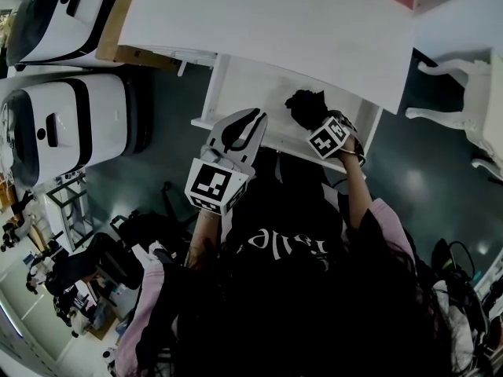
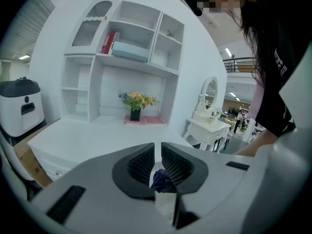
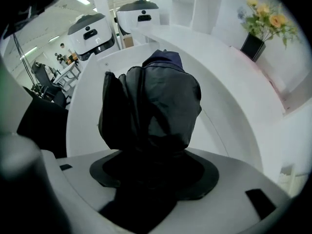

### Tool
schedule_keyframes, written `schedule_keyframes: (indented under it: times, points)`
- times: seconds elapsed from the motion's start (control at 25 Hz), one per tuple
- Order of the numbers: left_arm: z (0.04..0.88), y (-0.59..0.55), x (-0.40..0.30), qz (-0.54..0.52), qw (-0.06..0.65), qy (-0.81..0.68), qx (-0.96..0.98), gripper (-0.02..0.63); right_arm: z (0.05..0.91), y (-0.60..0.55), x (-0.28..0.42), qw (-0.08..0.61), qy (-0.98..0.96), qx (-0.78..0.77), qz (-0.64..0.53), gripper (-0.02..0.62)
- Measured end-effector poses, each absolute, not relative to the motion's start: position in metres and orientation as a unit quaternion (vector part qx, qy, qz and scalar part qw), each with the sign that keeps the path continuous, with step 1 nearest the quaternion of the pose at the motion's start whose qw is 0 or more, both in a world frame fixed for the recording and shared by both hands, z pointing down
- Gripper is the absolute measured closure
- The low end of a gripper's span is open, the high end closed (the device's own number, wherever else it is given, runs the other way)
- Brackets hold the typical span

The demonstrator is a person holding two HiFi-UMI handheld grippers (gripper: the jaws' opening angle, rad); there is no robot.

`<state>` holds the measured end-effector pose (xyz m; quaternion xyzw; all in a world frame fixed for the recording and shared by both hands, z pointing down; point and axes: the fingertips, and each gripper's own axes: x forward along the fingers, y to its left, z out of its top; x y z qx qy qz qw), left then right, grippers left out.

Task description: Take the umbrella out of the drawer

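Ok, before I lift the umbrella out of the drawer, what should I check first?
1. Right gripper shut on umbrella: ok.
2. Drawer open: ok.
3. Left gripper apart from the umbrella, to its left: ok.
4. Left gripper empty: cannot tell; jaws almost together, a dark blue scrap shows in the gap.
5. Room between umbrella and desk top edge: cannot tell.

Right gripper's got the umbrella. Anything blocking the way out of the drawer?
Nothing visible. The right gripper has its jaws shut on the umbrella, held above the open drawer. The desk top edge lies close beyond it, not over it. The left gripper sits aside at the drawer front.
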<state>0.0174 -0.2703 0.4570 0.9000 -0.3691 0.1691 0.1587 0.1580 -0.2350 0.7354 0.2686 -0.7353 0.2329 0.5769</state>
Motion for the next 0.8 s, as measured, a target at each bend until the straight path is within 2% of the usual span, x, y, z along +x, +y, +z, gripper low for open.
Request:
schedule_keyframes:
  times: [0.44, 0.8]
  points:
    - [0.445, -0.258, -0.012, 0.149, 0.137, -0.343, 0.917, 0.569, 0.623, -0.235, 0.133, 0.476, -0.747, 0.373, 0.278, 0.314]
    - [0.436, -0.245, -0.056, 0.13, 0.12, -0.324, 0.929, 0.569, 0.551, -0.22, 0.094, 0.355, -0.741, 0.465, 0.329, 0.314]
